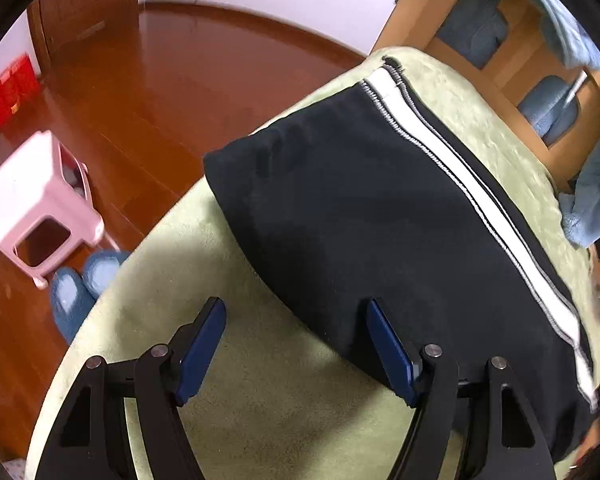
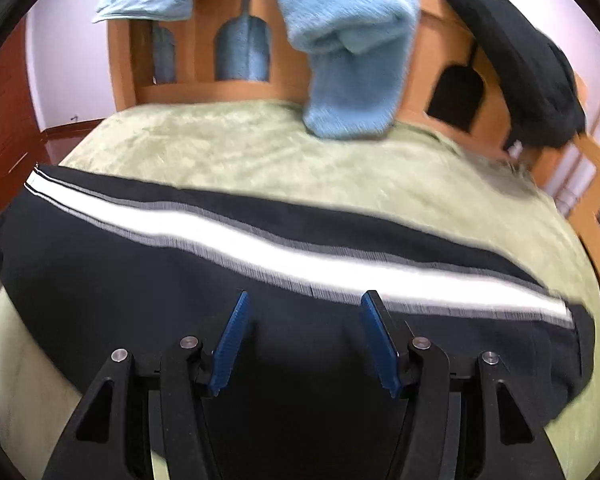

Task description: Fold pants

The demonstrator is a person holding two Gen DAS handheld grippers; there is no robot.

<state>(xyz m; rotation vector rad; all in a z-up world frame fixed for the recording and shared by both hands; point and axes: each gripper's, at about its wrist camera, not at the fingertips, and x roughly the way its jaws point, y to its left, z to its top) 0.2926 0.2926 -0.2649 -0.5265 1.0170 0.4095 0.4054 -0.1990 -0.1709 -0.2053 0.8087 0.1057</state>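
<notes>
A: What are the tongs doing?

B: Both pairs are spread open and hold nothing. The left tongs [image 1: 294, 312] hover above the green bed cover [image 1: 260, 420], one finger over bare cover, the other at the edge of the pants [image 1: 380, 208]. The right tongs [image 2: 304, 306] hang directly over the dark cloth, just short of its white side stripe [image 2: 300, 258].

A: Where do the pants lie?

B: Flat on the bed, along its middle, apparently already doubled leg on leg, one end reaching the bed's corner toward the wooden floor [image 1: 160, 80].

A: How would they handle?

B: I judge them soft, limp and light, likely to sag and slide. Pinching both layers at an end edge or corner seems best.

A: Any containers?

B: The wooden headboard [image 2: 220, 88] has arched cubbies; blue padding shows inside some, and one is dark. Blue fleece [image 2: 352, 60] and a black garment [image 2: 520, 68] drape over it.
</notes>
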